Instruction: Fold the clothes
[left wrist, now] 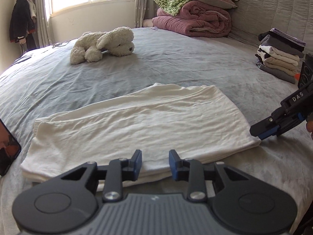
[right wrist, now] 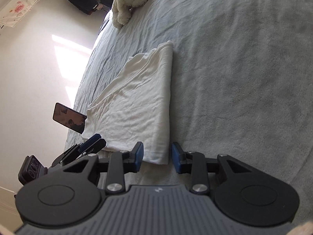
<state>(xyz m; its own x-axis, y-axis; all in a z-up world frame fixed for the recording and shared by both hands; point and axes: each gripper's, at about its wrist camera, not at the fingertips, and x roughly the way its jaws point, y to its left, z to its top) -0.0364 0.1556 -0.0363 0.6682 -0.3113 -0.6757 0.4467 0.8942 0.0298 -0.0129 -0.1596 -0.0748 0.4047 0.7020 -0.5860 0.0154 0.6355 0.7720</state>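
White cotton garment point(left wrist: 135, 125), folded into a long wrinkled rectangle, lies flat on the grey bed sheet point(left wrist: 176, 62), near the bed's front edge. The left tool point(left wrist: 155, 163) sits at the garment's near long edge, its two blue-padded fingers apart with the cloth's folded edge in the gap between them; whether the pads touch the fabric cannot be told. In the right wrist view the right tool point(right wrist: 157, 157) is at the garment's short end, its fingers also apart, straddling the corner of the cloth point(right wrist: 137, 101). In the left wrist view that right tool point(left wrist: 264, 130) comes in from the right, its tip touching the garment's right corner. A cream plush dog point(left wrist: 103, 44) lies farther back on the bed, well apart from the garment. A stack of folded clothes point(left wrist: 279, 56) stands at the right by the grey quilted headboard point(left wrist: 273, 5), and a rolled maroon quilt point(left wrist: 192, 21) with green patterned bedding on top lies at the head. A dark phone point(right wrist: 69, 120) is propped just beside the garment's left end.
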